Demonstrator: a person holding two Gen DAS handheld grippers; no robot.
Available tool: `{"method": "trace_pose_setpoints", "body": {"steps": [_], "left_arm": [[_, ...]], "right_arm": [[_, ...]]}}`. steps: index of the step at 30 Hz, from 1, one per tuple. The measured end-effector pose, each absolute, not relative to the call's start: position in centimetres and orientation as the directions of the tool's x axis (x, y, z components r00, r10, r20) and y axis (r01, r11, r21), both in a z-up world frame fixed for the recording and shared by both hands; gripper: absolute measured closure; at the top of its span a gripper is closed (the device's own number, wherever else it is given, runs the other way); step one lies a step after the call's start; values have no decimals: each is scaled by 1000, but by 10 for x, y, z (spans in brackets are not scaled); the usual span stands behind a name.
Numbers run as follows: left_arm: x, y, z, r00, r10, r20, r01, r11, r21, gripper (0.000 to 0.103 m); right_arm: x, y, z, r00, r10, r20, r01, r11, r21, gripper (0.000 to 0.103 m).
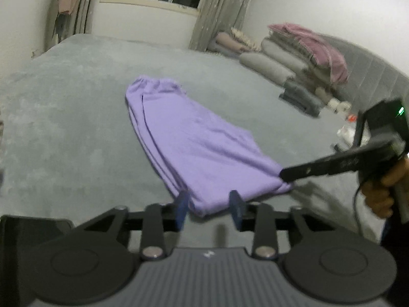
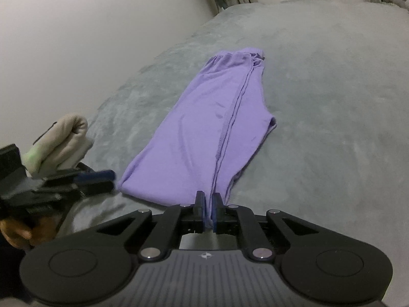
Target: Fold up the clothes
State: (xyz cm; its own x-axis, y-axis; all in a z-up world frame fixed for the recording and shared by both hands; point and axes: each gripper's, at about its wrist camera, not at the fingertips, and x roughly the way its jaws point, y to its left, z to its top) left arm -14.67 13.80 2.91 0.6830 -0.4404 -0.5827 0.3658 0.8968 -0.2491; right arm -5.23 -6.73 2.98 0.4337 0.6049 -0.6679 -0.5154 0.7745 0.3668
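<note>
Bed (image 1: pixel 76 81) covered by plush grey blanket; smooth lilac trousers (image 1: pixel 194 140) laid flat, folded lengthwise; hem corner pinched by closed right gripper (image 2: pixel 209 208); left gripper (image 1: pixel 209 206) held open at the hem's other corner.

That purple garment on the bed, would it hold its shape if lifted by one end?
Probably not. The purple trousers lie flat and thin on the bed, so they should droop limply. The right tool, shut on the hem, bunches it easily, suggesting light, soft fabric.
</note>
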Motion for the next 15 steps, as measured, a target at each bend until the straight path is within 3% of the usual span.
{"method": "trace_pose_setpoints", "body": {"steps": [2,3,4,7,12,15], "left_arm": [[-143,137,26,682,-430,-591,356,902,-245,71],[-140,138,23,674,-437,-595,349,899,-265,89],[-137,139,21,664,-445,-601,340,895,-287,97],[-131,139,18,654,-455,-605,328,891,-314,99],[-141,163,42,716,-495,-492,357,865,-352,100],[-144,174,44,717,-498,-488,349,862,-367,100]], "right_arm": [[-54,-65,30,434,603,-669,-528,772,353,96],[-55,-64,30,434,602,-670,-534,771,347,95],[-56,-63,30,435,601,-670,-541,770,340,95],[-59,-60,30,436,599,-672,-559,765,319,98],[-62,-70,42,458,629,-628,-576,748,328,98],[-63,-70,41,454,612,-647,-583,753,304,98]]}}
